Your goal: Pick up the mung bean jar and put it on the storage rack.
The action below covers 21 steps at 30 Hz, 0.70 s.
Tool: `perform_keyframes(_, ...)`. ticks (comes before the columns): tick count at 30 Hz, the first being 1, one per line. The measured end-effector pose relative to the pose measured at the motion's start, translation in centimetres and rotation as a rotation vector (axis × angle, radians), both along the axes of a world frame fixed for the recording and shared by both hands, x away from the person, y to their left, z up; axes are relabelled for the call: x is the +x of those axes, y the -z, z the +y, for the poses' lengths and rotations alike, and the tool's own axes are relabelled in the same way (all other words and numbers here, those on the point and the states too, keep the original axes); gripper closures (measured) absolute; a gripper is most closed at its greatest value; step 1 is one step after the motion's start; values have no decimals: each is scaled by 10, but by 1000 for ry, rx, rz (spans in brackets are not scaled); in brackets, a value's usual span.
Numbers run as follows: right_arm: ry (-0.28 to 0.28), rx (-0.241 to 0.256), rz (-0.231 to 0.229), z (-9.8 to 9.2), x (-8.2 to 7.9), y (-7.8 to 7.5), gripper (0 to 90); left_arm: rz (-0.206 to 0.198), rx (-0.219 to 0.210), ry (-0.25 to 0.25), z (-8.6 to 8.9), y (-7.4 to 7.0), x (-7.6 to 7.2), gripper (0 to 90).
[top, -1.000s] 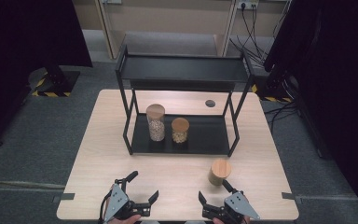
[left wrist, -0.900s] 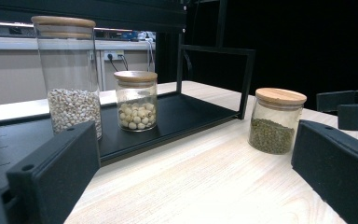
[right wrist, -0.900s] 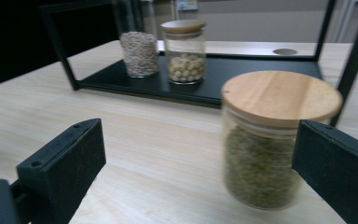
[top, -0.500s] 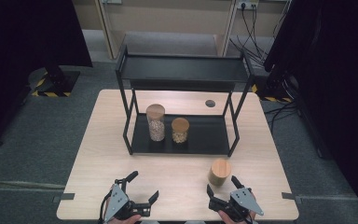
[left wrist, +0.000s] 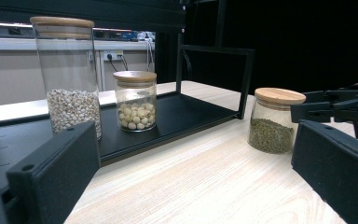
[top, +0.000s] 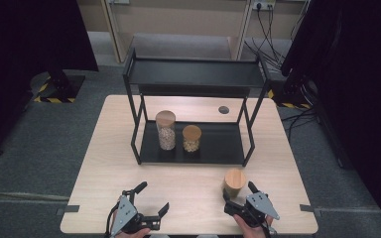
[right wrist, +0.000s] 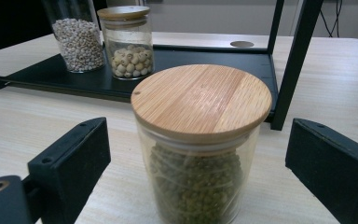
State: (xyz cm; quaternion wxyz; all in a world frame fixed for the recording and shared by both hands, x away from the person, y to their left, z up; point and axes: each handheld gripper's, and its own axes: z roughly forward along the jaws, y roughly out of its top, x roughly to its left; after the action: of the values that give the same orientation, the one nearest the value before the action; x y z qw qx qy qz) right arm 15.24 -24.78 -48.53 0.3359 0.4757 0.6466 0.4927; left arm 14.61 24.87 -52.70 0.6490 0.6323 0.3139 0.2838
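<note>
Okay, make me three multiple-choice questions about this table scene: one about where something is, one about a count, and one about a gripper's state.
1. Where does the green-bean jar stand?
A. On the rack's top shelf
B. On the table in front of the rack
C. On the floor

2. How many jars stand on the rack's lower shelf?
A. One
B. Two
C. Four

3. How is the right hand-held gripper?
A. Open, jaws either side of the jar
C. Shut on the lid
B. Lying on the shelf

Answers: 1 B, bare wood surrounds it; 2 B, the tall jar and short jar; 3 A, gaps show beside the glass.
</note>
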Motion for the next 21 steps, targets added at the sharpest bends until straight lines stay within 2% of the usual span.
perform_keyframes(9, -6, 0, 9, -1, 11, -1, 103, -1, 0, 3, 0, 0, 0, 5)
perform_keyframes(15, -17, -9, 22, -1, 16, -3, 176, 1, -1, 3, 0, 0, 0, 5)
perform_keyframes(18, -23, -13, 26, 0, 18, -4, 240, -1, 0, 3, 0, 0, 0, 5)
perform_keyframes(21, -25, -24, 23, 0, 18, -4, 250, 1, -2, 3, 0, 0, 0, 5)
